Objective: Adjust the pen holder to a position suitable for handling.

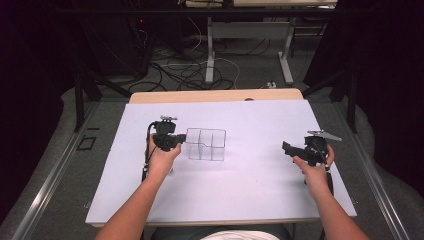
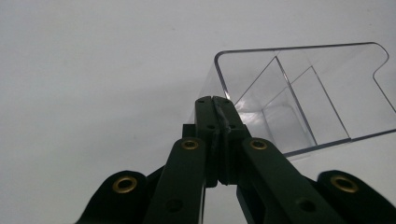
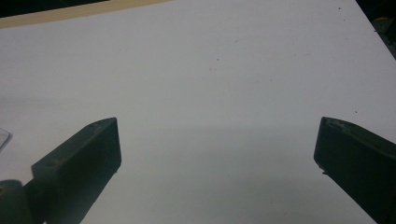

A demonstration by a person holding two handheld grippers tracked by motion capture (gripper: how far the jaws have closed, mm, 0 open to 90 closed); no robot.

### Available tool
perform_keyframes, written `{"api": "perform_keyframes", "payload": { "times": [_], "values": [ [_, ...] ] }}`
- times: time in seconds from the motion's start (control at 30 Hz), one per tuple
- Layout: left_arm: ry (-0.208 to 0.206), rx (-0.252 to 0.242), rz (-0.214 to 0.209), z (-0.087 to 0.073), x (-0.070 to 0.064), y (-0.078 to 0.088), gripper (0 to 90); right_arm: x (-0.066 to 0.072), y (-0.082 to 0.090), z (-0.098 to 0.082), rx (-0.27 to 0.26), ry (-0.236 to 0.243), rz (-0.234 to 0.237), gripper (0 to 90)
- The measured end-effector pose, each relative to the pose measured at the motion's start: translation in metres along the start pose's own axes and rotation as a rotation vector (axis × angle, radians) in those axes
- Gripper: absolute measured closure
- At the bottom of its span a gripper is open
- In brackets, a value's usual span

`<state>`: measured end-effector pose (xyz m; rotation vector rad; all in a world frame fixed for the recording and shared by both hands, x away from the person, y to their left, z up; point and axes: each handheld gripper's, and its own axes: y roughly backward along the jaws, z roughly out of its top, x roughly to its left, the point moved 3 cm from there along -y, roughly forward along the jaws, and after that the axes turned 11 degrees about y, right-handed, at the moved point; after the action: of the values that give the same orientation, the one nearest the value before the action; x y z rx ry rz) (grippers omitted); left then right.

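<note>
Two arms come in from the near edge of the desk (image 1: 260,200), which has a white sheet on top. Each hand holds a black tool.

One clear box (image 1: 206,144) stands on the sheet. It is see-through and has thin walls inside that split it into small parts.

At the left side of the box is the left tool (image 1: 183,140). Its jaws are pressed tight together on the box's left wall (image 2: 219,95), right at the top rim, so the tool has hold of the box.

Well off to the right of the box is the right tool (image 1: 287,148). Its jaws stand wide apart with nothing between them, just white sheet under them. It holds nothing and does not touch the box.
</note>
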<state>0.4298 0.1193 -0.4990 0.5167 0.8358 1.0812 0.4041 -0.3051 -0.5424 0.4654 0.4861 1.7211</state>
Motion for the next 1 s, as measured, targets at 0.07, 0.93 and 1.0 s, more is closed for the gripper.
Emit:
{"api": "perform_keyframes", "payload": {
  "times": [0.07,0.93,1.0],
  "values": [
    [-0.007,0.014,-0.016,-0.002,-0.005,-0.001,90.0,-0.001,0.0,0.0,0.003,0.003,0.004,0.2],
    [-0.027,0.067,-0.083,-0.013,-0.034,-0.014,90.0,0.001,0.0,0.0,0.005,-0.002,0.012,0.2],
    [-0.026,0.065,-0.085,-0.013,-0.034,-0.014,90.0,0.001,0.0,0.0,0.002,0.001,0.013,0.2]
  ]
}}
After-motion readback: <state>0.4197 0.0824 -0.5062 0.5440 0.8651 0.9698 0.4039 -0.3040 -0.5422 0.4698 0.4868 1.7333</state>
